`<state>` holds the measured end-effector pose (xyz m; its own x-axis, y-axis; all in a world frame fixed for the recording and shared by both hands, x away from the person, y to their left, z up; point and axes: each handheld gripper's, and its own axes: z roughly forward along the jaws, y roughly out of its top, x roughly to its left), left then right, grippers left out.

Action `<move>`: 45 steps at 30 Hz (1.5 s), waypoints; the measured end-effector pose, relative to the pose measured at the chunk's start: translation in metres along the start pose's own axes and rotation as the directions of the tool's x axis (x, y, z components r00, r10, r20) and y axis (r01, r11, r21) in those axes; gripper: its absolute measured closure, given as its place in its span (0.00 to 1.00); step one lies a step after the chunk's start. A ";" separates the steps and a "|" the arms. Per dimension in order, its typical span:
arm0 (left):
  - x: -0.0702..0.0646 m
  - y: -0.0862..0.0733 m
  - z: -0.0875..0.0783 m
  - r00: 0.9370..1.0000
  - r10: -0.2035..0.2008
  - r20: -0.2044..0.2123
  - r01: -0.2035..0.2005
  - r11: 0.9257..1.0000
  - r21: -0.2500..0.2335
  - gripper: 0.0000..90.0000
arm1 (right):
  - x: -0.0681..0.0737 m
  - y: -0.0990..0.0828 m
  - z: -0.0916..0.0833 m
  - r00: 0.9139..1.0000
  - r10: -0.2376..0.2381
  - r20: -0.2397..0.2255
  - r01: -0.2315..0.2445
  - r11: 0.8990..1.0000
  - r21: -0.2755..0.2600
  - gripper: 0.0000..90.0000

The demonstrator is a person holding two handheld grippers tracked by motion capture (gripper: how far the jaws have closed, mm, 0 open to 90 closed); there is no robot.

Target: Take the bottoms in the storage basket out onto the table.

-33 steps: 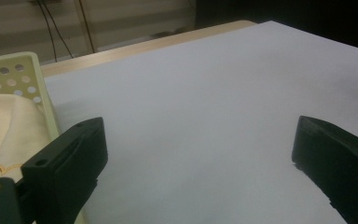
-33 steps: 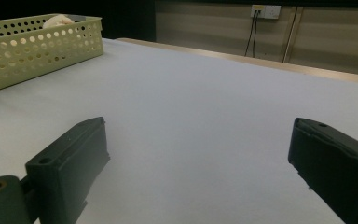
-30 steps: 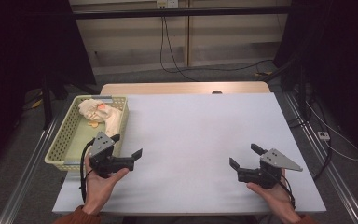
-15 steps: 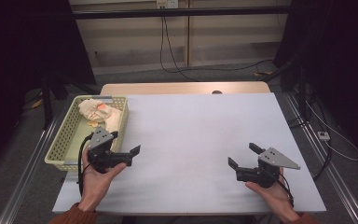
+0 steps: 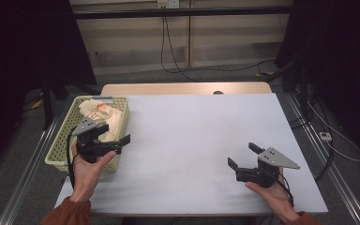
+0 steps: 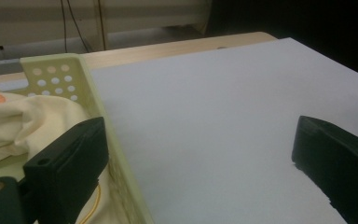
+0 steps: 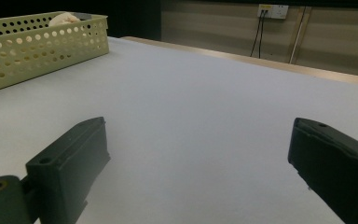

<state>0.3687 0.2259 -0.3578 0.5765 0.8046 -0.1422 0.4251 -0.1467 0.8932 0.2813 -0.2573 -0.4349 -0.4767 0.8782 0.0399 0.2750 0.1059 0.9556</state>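
Jaws wide on my L gripper (image 5: pixel 122 139), hovering over the basket (image 5: pixel 62 140) rim w/ cloth (image 5: pixel 104 123) inside; R gripper (image 5: pixel 242 155) also wide, well apart from basket.

The basket (image 5: pixel 58 146) sits at the desk's (image 5: pixel 192 140) left edge, right under the left tool (image 5: pixel 117 143), with a bundled cloth (image 5: pixel 104 117) inside, just ahead of it. The right tool (image 5: pixel 242 157) is well apart, over bare desk.
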 end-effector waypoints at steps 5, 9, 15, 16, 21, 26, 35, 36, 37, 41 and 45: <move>0.006 0.005 -0.003 0.998 0.039 -0.040 -0.039 0.999 0.003 0.04 | 0.005 0.002 0.000 1.000 -0.010 -0.007 0.010 1.000 0.000 0.06; 0.017 0.009 -0.003 0.998 0.036 -0.050 -0.036 0.999 0.003 0.04 | 0.007 0.002 0.001 1.000 -0.016 -0.010 0.016 1.000 0.001 0.06; 0.032 0.016 0.003 0.996 0.028 -0.086 -0.027 0.999 0.022 0.05 | 0.005 0.002 0.001 1.000 -0.005 -0.008 0.005 1.000 0.004 0.06; 0.034 0.017 0.004 0.995 0.029 -0.092 -0.027 0.999 0.028 0.05 | 0.005 0.002 0.001 1.000 -0.005 -0.007 0.005 1.000 0.003 0.06; 0.044 0.024 0.011 0.993 0.019 -0.113 -0.012 0.998 0.064 0.05 | 0.006 0.002 0.000 1.000 -0.008 -0.010 0.008 1.000 0.000 0.06; 0.049 0.029 0.021 0.990 0.047 -0.130 -0.033 0.994 0.107 0.06 | 0.006 0.002 0.000 1.000 -0.007 -0.012 0.007 1.000 0.002 0.06; 0.066 0.031 0.042 0.985 0.041 -0.169 -0.017 0.989 0.144 0.07 | 0.005 0.002 0.001 1.000 -0.006 -0.018 0.006 1.000 0.003 0.06; 0.068 0.030 0.044 0.987 0.038 -0.158 -0.015 0.990 0.142 0.08 | 0.005 0.002 0.001 1.000 -0.006 -0.020 0.006 1.000 0.003 0.06; 0.070 0.030 0.046 0.987 0.027 -0.158 -0.004 0.990 0.142 0.09 | 0.005 0.002 0.001 1.000 -0.007 -0.022 0.007 1.000 0.003 0.06; 0.078 0.028 0.055 0.982 0.020 -0.189 0.012 0.986 0.166 0.09 | 0.005 0.001 0.001 1.000 -0.003 -0.024 0.003 1.000 0.007 0.06; 0.088 0.025 0.066 0.977 0.008 -0.211 0.036 0.979 0.203 0.11 | 0.004 0.001 0.001 1.000 0.000 -0.023 0.000 1.000 0.004 0.06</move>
<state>0.4762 0.2548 -0.3757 0.4193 0.9069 -0.0422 0.5785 -0.2311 0.7822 0.2804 -0.2531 -0.4338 -0.4957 0.8672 0.0468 0.2782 0.1075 0.9545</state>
